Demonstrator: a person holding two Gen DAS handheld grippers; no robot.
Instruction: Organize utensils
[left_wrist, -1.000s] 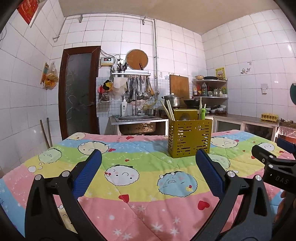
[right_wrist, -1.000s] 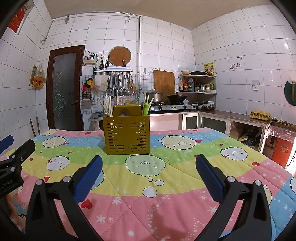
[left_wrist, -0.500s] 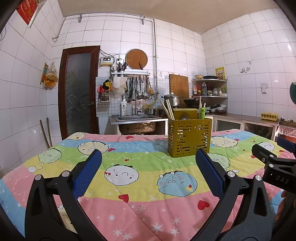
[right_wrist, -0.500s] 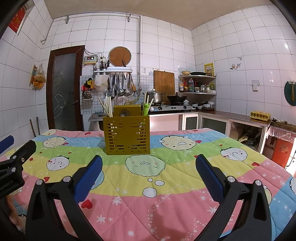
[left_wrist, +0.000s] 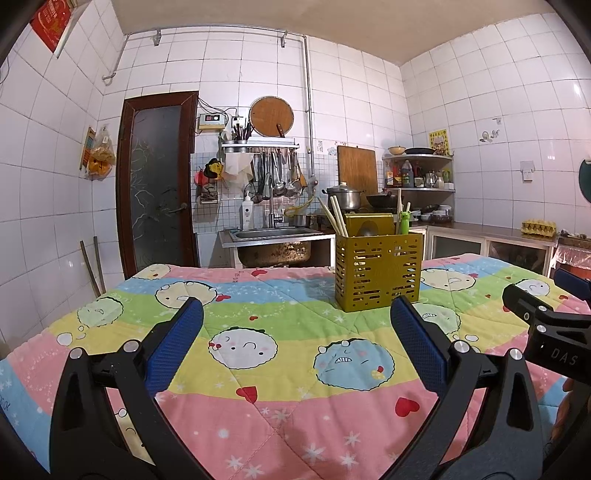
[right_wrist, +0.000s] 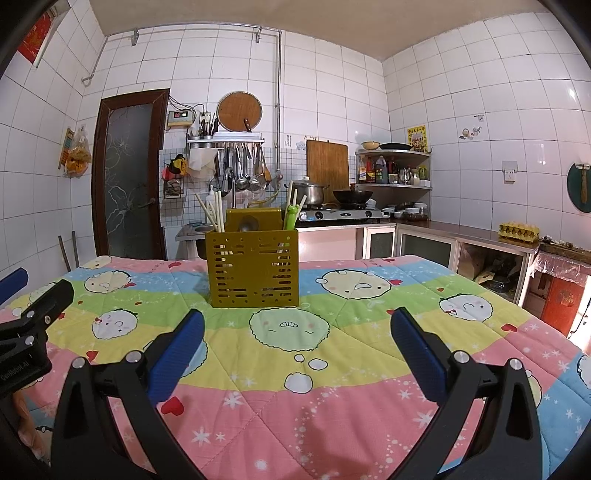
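On a table draped in a pastel cartoon-face quilt (left_wrist: 258, 306), inside a white-tiled kitchen, two hand-held grippers face a lone utensil caddy as a tidying job looks close to its end, or not yet begun. The quilt covers the whole tabletop and carries no loose cutlery in either view, which suggests whatever belongs in the holder is already there. The mustard-yellow slotted caddy (left_wrist: 377, 273) stands upright near the far edge, well apart from both tools, placed where either hand could reach it across open cloth. Pale chopsticks (left_wrist: 337, 220) lean out of its left compartment, slanting because the bin is wider than the bundle; a spoon bowl (right_wrist: 248, 223) rests against the raised back panel in the middle, and a green-handled utensil with a cartoon top (left_wrist: 404, 221) rises from the right. The left gripper (left_wrist: 295, 347) hovers low over the quilt with its blue-padded jaws spread wide and nothing between them. The right gripper (right_wrist: 297, 349) does the same beside it, jaws equally wide and empty, the caddy sitting slightly left of its centreline. Each tool's black frame intrudes at the edge of the other's view, showing the pair held side by side, level and pointed at the holder.
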